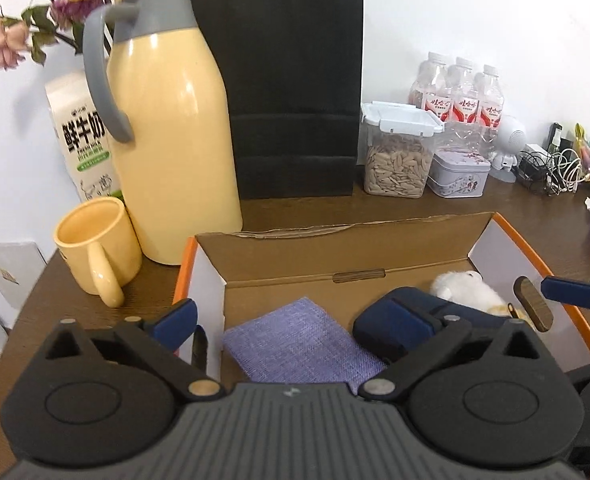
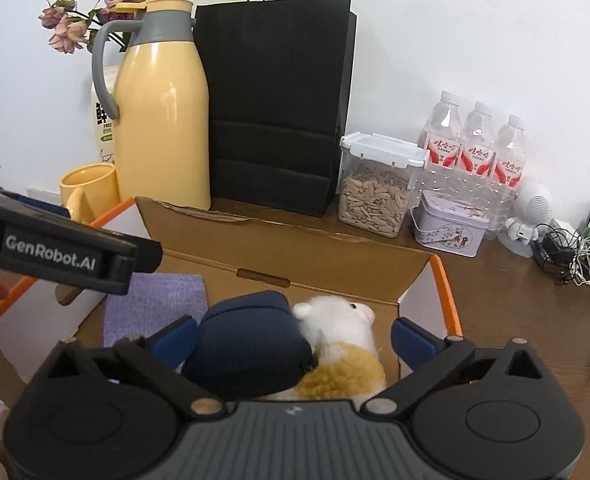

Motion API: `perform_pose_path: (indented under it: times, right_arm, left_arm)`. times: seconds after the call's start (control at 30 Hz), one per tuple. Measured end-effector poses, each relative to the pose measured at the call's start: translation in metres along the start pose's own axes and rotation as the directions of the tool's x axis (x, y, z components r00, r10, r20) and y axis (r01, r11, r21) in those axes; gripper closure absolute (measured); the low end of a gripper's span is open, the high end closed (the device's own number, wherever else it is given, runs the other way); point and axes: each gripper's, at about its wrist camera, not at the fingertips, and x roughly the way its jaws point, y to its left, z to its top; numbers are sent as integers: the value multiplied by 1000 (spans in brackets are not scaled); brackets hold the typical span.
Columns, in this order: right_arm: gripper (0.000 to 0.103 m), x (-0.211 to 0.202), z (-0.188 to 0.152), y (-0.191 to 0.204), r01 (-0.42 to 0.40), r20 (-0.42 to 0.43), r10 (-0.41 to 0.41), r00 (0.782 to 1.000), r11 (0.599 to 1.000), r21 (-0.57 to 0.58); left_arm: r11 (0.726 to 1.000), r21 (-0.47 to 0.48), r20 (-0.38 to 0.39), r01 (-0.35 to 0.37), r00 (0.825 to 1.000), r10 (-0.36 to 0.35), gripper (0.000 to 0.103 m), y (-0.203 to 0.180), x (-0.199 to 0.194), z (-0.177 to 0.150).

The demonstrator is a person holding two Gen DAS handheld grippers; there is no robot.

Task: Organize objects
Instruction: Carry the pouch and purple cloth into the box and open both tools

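**In the box: snag risk on the way out**

Both grippers, left (image 1: 295,320) and right (image 2: 295,332), gape wide, holding nothing. Cloth (image 1: 299,344), pouch (image 2: 251,344) and plush (image 2: 343,344) lie inside the box (image 1: 335,240); a retreating finger could hook the pouch or drag the plush.

Looks like somebody's home, a lived-in side table or desk against a plain white wall. You've got a yellow thermos jug (image 1: 171,128) with a matching mug (image 1: 95,248), a fresh milk carton (image 1: 81,136), dried roses (image 2: 95,12), a tub of sunflower seeds (image 2: 375,192), shrink-wrapped water bottles (image 2: 475,148) and a tangle of charger cables (image 2: 575,256) on the brown wooden tabletop (image 2: 515,320).
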Motion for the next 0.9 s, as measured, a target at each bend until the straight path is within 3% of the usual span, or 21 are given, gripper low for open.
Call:
perform_pose_path:
  times: [0.53,0.73,0.9]
  right_arm:
    - [0,-60,-6,6,-14,38,13,999,1000,3]
    - [0,-92,-14,8,-27,77,27,997,1000,-1]
    - [0,-123,-29,5,-41,117,41,992,999,0]
  left_arm:
    - [998,-14,50,-62,997,62,0,0,-59,-13]
    - [997,-43,107,-70,991,75,0,3,-98,-32]
    - [995,-31,186,-96,977,100,0,5,-138,-57]
